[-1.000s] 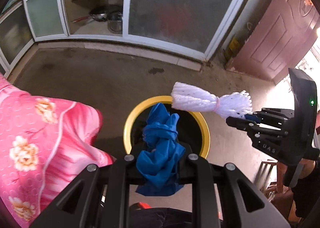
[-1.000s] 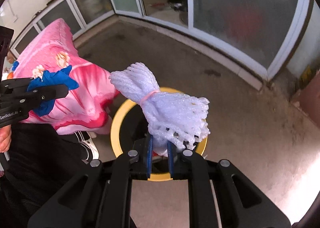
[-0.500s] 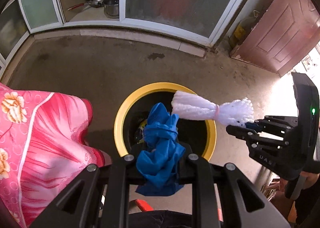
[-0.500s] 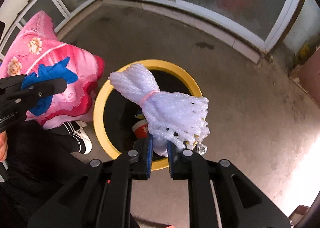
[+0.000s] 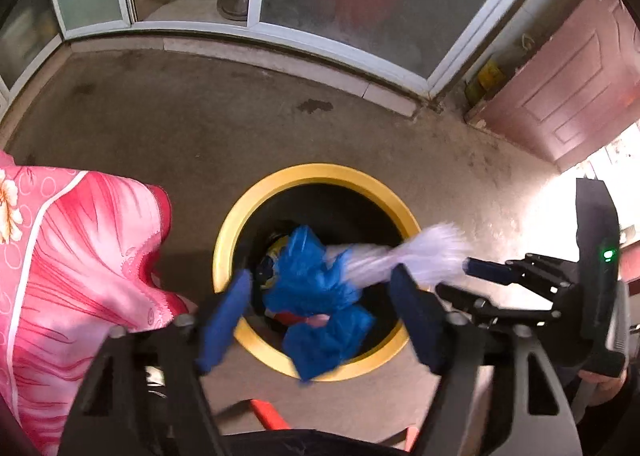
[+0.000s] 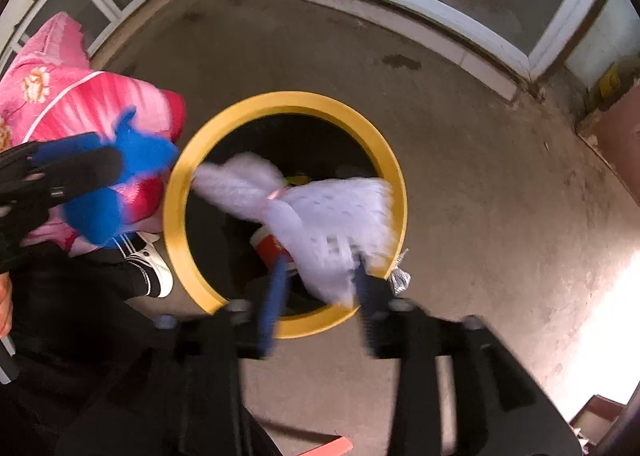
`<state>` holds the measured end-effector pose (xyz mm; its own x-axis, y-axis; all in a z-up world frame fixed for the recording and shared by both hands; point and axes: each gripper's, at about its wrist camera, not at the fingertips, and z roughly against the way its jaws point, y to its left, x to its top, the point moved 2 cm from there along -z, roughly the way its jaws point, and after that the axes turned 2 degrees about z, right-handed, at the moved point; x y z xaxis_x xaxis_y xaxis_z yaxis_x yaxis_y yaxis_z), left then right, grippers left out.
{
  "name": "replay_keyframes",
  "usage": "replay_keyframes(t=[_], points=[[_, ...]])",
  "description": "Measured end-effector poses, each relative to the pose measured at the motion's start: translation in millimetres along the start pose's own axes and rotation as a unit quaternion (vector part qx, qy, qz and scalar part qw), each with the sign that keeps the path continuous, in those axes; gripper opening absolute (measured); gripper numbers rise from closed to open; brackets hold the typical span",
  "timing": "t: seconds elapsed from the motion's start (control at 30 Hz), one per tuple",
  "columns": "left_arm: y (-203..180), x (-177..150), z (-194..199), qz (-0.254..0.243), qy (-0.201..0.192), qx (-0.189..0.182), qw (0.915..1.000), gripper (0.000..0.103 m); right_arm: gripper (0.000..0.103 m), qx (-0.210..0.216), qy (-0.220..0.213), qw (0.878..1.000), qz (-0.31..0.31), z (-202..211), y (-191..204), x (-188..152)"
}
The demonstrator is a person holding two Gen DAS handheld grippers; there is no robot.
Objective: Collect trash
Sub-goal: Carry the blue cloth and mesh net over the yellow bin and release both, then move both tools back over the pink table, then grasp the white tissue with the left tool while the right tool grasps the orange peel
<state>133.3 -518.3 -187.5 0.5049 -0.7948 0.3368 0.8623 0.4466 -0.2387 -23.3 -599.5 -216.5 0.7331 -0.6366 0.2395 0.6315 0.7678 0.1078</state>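
No lettering can be read anywhere; print on the cup between the fingers is too blurred.

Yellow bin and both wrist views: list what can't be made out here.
- Bin contents: in the left wrist view the blue plastic bag covers most of the yellow bin interior; only a red-and-white cup shows in the right wrist view.
- White foam net: motion-blurred in both views, so contact with the opening right tool is unclear.
- Left tool, opening: fingers blurred.
- Person: only a shoe and dark clothing show.
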Motion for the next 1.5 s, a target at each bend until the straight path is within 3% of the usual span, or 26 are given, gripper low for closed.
replay_keyframes(t=[0.27,0.43,0.53,0.63,0.77,0.9,1.03,1.13,1.3,1.5], points=[[12,-3,22,0.034,-0.02,-0.015,0.9991,0.084,0.056,-0.018,-0.018,1.0,-0.017,20,-15,-7],[30,-11,86,0.044,-0.091,-0.026,0.9946,0.085,0.056,-0.008,-0.091,0.996,0.0,59,-5,1],[54,-25,142,0.059,-0.141,-0.019,0.9881,0.091,0.056,0.031,-0.139,0.989,0.026,88,16,11],[87,-47,204,0.076,-0.191,-0.001,0.9787,0.094,0.057,0.071,-0.188,0.976,0.086,119,59,24],[144,-85,284,0.109,-0.255,0.067,0.9584,0.095,0.063,0.155,-0.226,0.947,0.168,151,131,39],[214,-139,352,0.166,-0.302,0.156,0.9257,0.095,0.065,0.21,-0.233,0.911,0.268,164,229,48],[276,-192,391,0.228,-0.309,0.225,0.8956,0.095,0.065,0.256,-0.223,0.876,0.344,165,334,55],[317,-225,413,0.258,-0.305,0.277,0.8738,0.095,0.065,0.266,-0.224,0.855,0.386,166,400,52],[363,-247,430,0.276,-0.298,0.307,0.8607,0.095,0.065,0.282,-0.203,0.832,0.433,155,493,52],[392,-237,424,0.273,-0.289,0.3,0.8673,0.095,0.065,0.282,-0.189,0.821,0.459,141,545,43]])
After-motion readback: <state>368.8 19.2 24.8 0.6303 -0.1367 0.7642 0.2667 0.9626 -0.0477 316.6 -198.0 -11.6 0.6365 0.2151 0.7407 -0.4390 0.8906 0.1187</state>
